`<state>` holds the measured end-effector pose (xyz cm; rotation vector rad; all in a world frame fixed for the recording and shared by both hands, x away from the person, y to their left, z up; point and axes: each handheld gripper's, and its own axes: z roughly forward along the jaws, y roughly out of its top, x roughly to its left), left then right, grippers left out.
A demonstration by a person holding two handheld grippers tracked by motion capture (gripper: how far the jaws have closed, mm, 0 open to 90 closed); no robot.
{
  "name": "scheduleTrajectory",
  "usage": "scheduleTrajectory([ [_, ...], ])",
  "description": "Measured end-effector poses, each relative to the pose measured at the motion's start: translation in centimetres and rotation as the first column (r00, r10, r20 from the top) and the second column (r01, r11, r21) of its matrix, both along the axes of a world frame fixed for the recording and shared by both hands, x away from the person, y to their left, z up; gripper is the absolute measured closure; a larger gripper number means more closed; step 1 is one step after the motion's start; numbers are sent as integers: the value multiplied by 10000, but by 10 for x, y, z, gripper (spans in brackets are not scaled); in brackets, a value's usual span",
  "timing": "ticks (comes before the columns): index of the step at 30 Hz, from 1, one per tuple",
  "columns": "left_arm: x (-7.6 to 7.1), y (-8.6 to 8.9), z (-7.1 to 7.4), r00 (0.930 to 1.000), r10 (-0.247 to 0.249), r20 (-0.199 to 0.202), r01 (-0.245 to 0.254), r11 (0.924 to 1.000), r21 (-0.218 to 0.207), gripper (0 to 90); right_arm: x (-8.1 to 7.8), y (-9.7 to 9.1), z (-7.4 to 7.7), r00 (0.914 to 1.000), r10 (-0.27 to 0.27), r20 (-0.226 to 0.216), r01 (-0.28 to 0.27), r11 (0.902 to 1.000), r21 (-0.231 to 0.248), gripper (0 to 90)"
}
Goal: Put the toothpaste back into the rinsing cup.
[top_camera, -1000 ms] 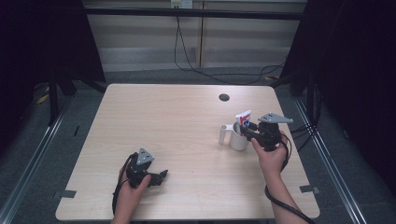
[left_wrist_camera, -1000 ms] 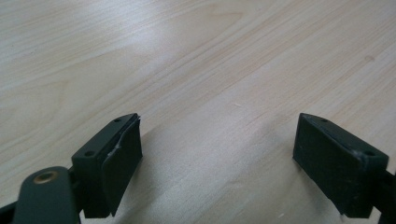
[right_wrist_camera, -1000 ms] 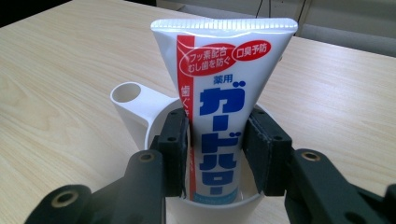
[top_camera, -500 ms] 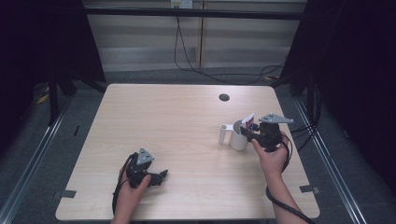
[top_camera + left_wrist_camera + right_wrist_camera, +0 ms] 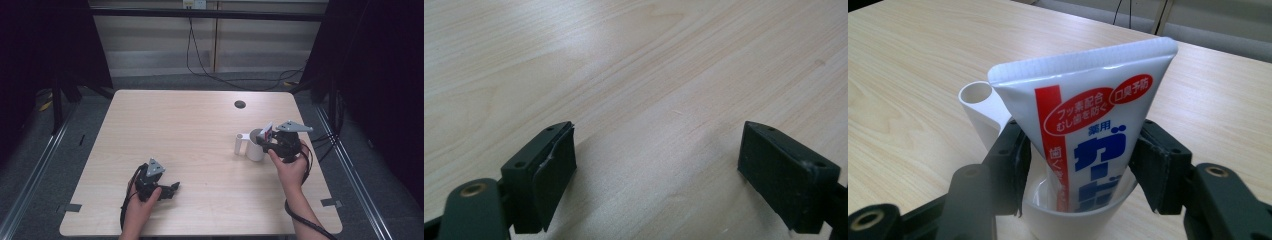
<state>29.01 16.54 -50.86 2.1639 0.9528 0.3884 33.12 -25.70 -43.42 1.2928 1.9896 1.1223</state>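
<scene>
Fingers (image 5: 554,185) parted over pale wooden table (image 5: 190,130); dark curtains (image 5: 45,50) around.

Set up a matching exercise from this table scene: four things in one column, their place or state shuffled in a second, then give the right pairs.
Things
1. toothpaste tube
2. white cup
3. left hand-held gripper
4. round dark hole

Place or state
A. jaws wide apart over bare wood
B. in the tabletop, far side
C. standing crimped end up inside the cup
D. on the table's right side, side tube pointing left

The right hand-held gripper has just been opening, with the tube between its jaws.

Pairs: 1-C, 2-D, 3-A, 4-B
</scene>
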Motion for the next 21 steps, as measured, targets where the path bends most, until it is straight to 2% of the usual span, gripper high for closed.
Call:
scheduleTrajectory([
  [5,0,0,0,10000,-1,0,1,10000,-3,154,0,-2,1,10000,-54,-6,54,10000,47,373],
  [11,0,0,0,10000,1,0,-1,10000,-2,154,1,-2,2,9999,-7,-145,5,9999,-120,297],
  [21,0,0,0,10000,-3,2,3,10000,7,154,0,-7,2,9997,34,-228,-33,10000,44,251],
])
